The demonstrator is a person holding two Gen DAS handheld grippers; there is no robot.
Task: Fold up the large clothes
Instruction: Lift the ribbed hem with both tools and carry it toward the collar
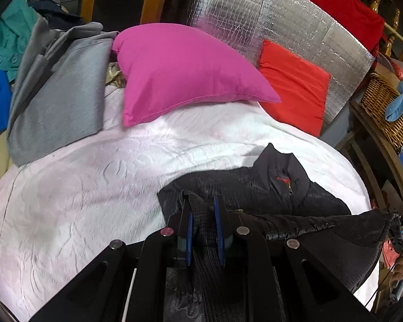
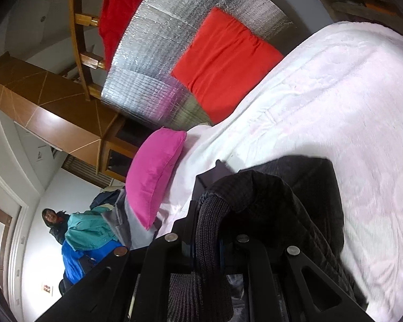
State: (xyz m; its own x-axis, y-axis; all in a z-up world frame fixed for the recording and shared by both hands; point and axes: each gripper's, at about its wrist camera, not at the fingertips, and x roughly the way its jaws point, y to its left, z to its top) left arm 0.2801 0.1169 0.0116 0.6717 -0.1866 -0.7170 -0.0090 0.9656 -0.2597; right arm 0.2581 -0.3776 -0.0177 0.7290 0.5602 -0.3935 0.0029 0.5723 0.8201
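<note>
The black jacket [image 1: 276, 187] is a quilted, slightly shiny thing with ribbed knit trim, lying on the bed just ahead of the left tongs [image 1: 204, 228], collar and a zip with a red pull showing. Left tongs are clamped down on a strip of the ribbed knit, blue pads pressed against it. Right tongs [image 2: 208, 238] are also closed tight on a thick ribbed band, which bunches up and hides most of the pads. The jacket's lower part is cut off behind both rigs. The white bedspread [image 1: 80, 187] has an embossed, wrinkly texture. Further ahead sit a puffy pink pillow [image 1: 180, 72], an orange cushion [image 1: 295, 86] and a crinkly silver foil panel [image 1: 282, 18]. Off left, a grey garment [image 1: 59, 96].
</note>
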